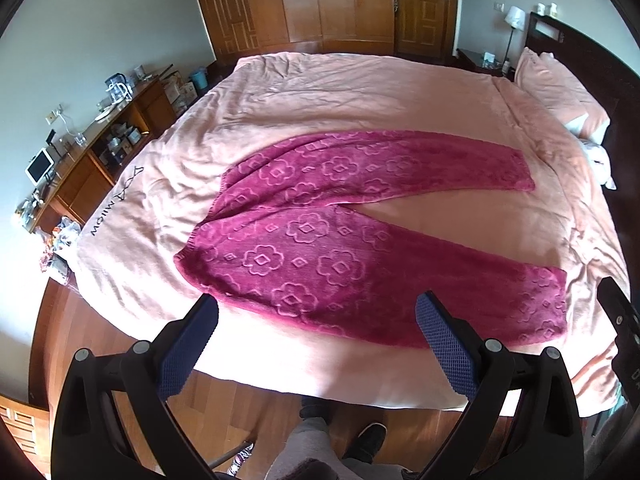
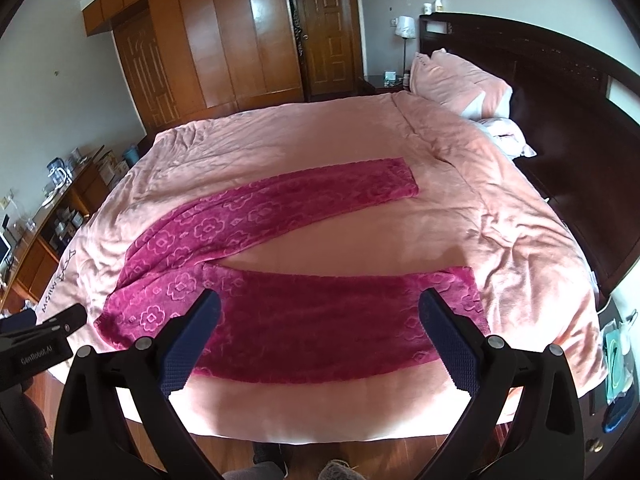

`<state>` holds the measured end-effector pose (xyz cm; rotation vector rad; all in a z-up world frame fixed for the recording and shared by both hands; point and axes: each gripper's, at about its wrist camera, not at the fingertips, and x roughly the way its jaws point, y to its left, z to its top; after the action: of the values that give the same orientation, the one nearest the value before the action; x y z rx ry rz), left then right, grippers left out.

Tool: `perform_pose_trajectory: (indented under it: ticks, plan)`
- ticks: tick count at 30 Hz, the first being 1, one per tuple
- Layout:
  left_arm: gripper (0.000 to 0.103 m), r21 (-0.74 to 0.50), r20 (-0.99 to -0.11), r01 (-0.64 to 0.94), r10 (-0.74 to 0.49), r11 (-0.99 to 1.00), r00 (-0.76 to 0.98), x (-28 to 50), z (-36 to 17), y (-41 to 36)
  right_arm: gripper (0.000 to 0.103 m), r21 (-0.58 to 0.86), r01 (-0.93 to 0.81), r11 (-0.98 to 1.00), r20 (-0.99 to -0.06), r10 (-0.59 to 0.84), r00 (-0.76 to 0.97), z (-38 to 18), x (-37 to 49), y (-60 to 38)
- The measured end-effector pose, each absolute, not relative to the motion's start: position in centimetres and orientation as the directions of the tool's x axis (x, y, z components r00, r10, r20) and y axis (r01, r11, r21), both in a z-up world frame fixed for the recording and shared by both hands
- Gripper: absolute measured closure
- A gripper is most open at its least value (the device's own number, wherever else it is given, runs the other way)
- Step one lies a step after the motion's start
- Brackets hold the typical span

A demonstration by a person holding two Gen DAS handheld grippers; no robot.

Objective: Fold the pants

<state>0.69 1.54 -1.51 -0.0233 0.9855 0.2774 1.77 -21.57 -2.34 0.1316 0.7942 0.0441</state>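
Observation:
Magenta fleece pants (image 1: 320, 240) with an embossed flower pattern lie flat on the pink bedspread (image 1: 320, 92), waistband to the left, the two legs spread apart in a V toward the right. They also show in the right wrist view (image 2: 304, 320). My left gripper (image 1: 318, 312) is open and empty, held above the near leg by the bed's front edge. My right gripper (image 2: 320, 308) is open and empty, above the near leg further right. The left gripper's body shows at the left edge of the right wrist view (image 2: 40, 340).
Pink pillows (image 2: 460, 80) lie against the dark headboard (image 2: 560, 120) at the right. A wooden sideboard (image 1: 80, 160) with a kettle and clutter stands left of the bed. Wardrobe doors (image 2: 224, 40) fill the far wall. The person's feet stand on the wooden floor (image 1: 240, 400).

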Motion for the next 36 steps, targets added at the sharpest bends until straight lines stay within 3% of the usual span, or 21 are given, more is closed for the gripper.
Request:
perform_pose_trajectory:
  ticks: [22, 27, 36]
  plan:
    - [0.005, 0.149, -0.85, -0.29, 0.272, 0.945, 0.45, 1.4, -4.1, 4.3, 0.003, 0.125, 0.0, 0.992, -0.745, 0.093, 0.66, -5.9, 4.5, -20.5]
    - [0.005, 0.135, -0.881, -0.306, 0.255, 0.942, 0.398, 1.9, -6.4, 6.9, 0.003, 0.117, -0.045, 0.992, -0.803, 0.121, 0.584, -9.0, 5.8, -18.3]
    - [0.005, 0.053, -0.915, -0.311, 0.17, 0.949, 0.365, 8.4, -11.2, 14.8, 0.003, 0.026, -0.103, 0.994, -0.803, 0.082, 0.591, -10.7, 10.2, -11.4]
